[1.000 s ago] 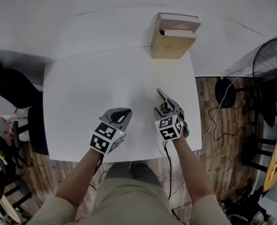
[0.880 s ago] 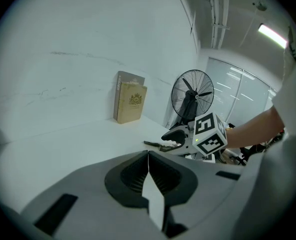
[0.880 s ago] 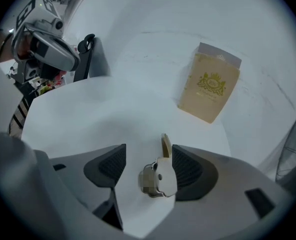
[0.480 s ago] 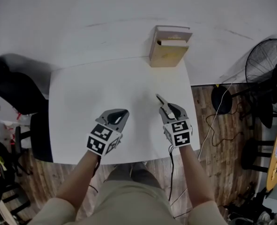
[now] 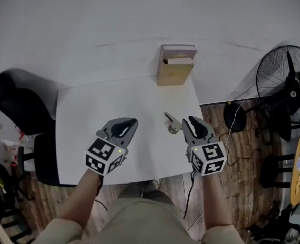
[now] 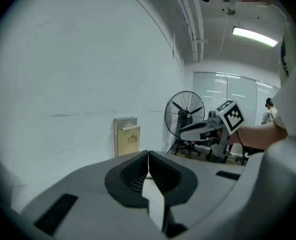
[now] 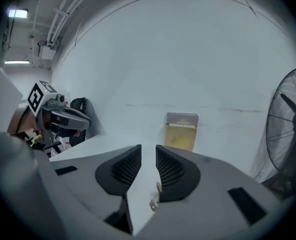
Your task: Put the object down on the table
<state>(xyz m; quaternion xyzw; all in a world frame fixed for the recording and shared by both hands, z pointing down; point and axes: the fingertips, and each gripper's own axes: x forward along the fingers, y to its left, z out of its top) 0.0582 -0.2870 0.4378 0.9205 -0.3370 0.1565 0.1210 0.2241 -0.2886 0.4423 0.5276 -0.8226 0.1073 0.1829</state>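
Zero grip on the metal piece (image 5: 171, 124): left it flat on the table (image 5: 89, 111), just at 9 o'clock of the right gripper (image 5: 192, 122), seemingly set down as asked. Had just narrowed that gripper's jaws to a slim gap, nothing between. Held the left gripper (image 5: 131, 121) pressed together, empty.

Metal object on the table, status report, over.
Left gripper shut, empty. Right gripper empty, jaws just been closing, small gap left. Small metal object lies on table, free of both grippers. Nothing in the way.
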